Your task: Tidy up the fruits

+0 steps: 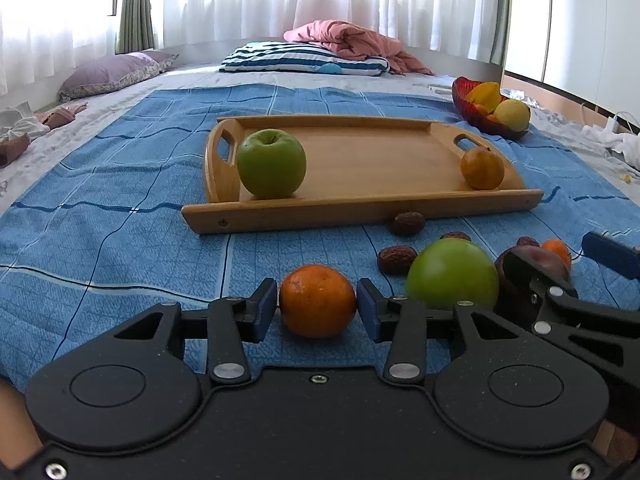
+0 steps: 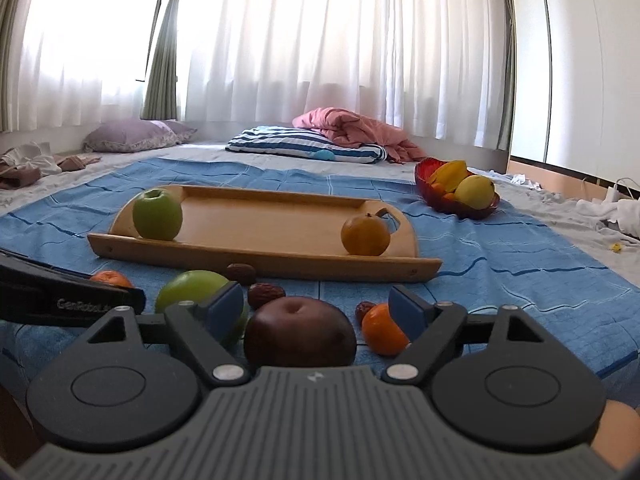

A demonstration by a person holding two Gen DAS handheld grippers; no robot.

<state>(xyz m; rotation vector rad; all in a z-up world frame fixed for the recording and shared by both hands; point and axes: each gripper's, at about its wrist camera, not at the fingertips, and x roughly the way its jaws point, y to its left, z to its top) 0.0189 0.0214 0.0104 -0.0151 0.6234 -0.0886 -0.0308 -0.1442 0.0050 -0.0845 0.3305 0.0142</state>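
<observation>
A wooden tray [image 1: 360,204] [image 2: 260,256] lies on the blue blanket and holds a green apple [image 1: 271,163] [image 2: 157,214] at its left and an orange fruit [image 1: 482,168] [image 2: 365,235] at its right. My left gripper [image 1: 317,307] has its blue pads against both sides of an orange [image 1: 317,301] resting on the blanket. My right gripper [image 2: 316,312] is open around a dark red apple [image 2: 300,332], pads apart from it. A second green apple [image 1: 453,274] [image 2: 192,292], a small orange [image 2: 382,330] and several dried dates [image 1: 407,223] lie nearby.
A red bowl [image 1: 468,108] [image 2: 444,200] with yellow fruit stands at the back right. Pillows [image 1: 304,60] and a pink quilt [image 1: 352,40] lie beyond the tray. Clothes [image 1: 24,128] lie at the far left, white cloth and cables [image 1: 616,136] at the right.
</observation>
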